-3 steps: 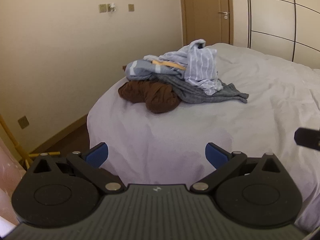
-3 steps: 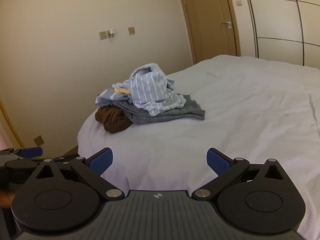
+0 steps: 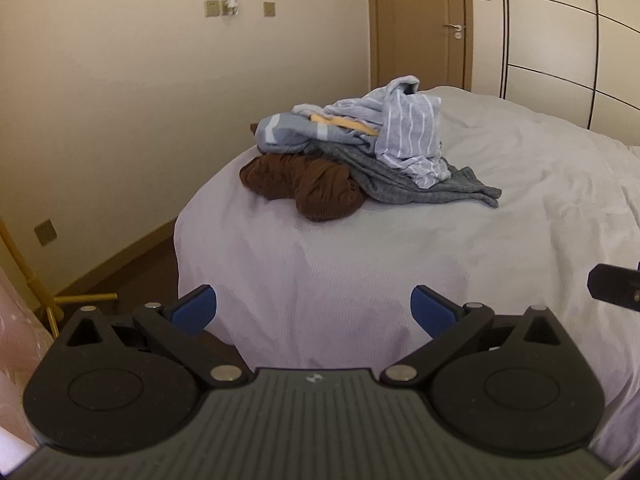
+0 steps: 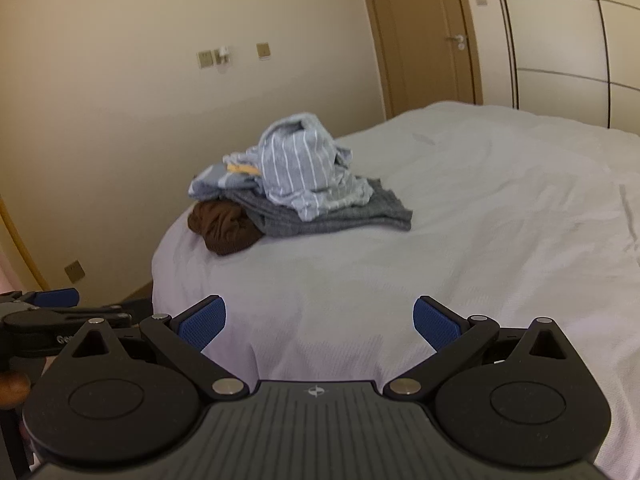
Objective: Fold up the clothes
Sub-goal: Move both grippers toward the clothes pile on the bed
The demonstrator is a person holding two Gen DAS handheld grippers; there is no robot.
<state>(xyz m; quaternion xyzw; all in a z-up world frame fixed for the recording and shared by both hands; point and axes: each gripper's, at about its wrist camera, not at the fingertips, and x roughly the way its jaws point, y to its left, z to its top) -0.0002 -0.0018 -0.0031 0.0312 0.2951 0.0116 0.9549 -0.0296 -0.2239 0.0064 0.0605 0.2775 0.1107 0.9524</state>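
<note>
A heap of clothes lies near the far left corner of the bed (image 3: 520,208). On top is a light blue striped shirt (image 3: 408,132) (image 4: 298,168), under it a grey knit garment (image 3: 420,186) (image 4: 340,212), and at the left a brown garment (image 3: 308,184) (image 4: 224,226). My left gripper (image 3: 314,314) is open and empty, well short of the heap, above the bed's near edge. My right gripper (image 4: 320,322) is open and empty too, also far from the clothes. The left gripper's body shows at the left edge of the right wrist view.
The bed (image 4: 500,220) is covered by a pale wrinkled sheet. A beige wall with sockets (image 3: 212,8) stands behind the heap, a wooden door (image 3: 424,24) and wardrobe panels (image 3: 560,40) at the back right. A yellow stand (image 3: 36,280) is on the floor at left.
</note>
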